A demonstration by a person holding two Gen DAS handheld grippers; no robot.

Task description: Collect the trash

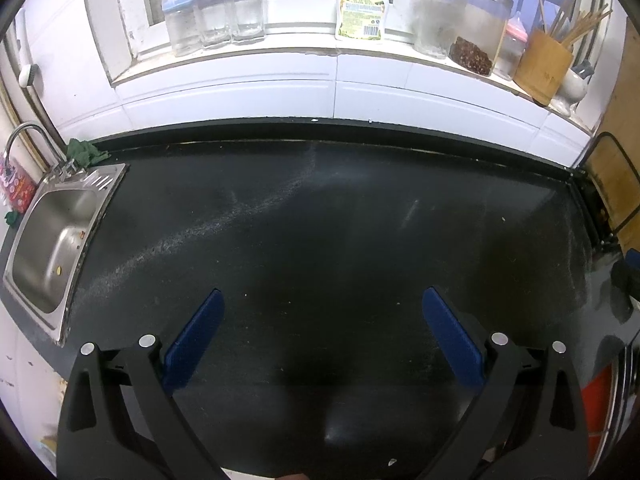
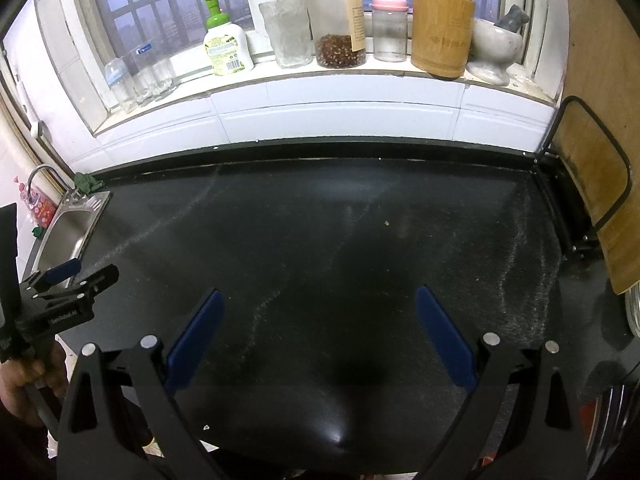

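The dark countertop (image 1: 320,220) carries only tiny bits: a pale crumb (image 1: 503,219), also the crumb (image 2: 387,223) in the right wrist view, and a white scrap (image 1: 392,461) near the front edge, seen as the scrap (image 2: 207,426). My left gripper (image 1: 323,293) hovers open over the counter, its blue pads wide apart and nothing between them. My right gripper (image 2: 319,292) is open and holds nothing. The left gripper (image 2: 86,270), held by a hand (image 2: 24,384), shows at the left edge, close to the sink. No larger piece of trash is in view.
A steel sink (image 1: 52,240) with tap (image 1: 28,136) and a green cloth (image 1: 84,152) lies at the left. The windowsill holds bottles, a soap dispenser (image 2: 226,46), jars, a chopstick holder (image 2: 440,32) and a mortar (image 2: 496,48). A cutting board (image 2: 596,184) stands racked at the right.
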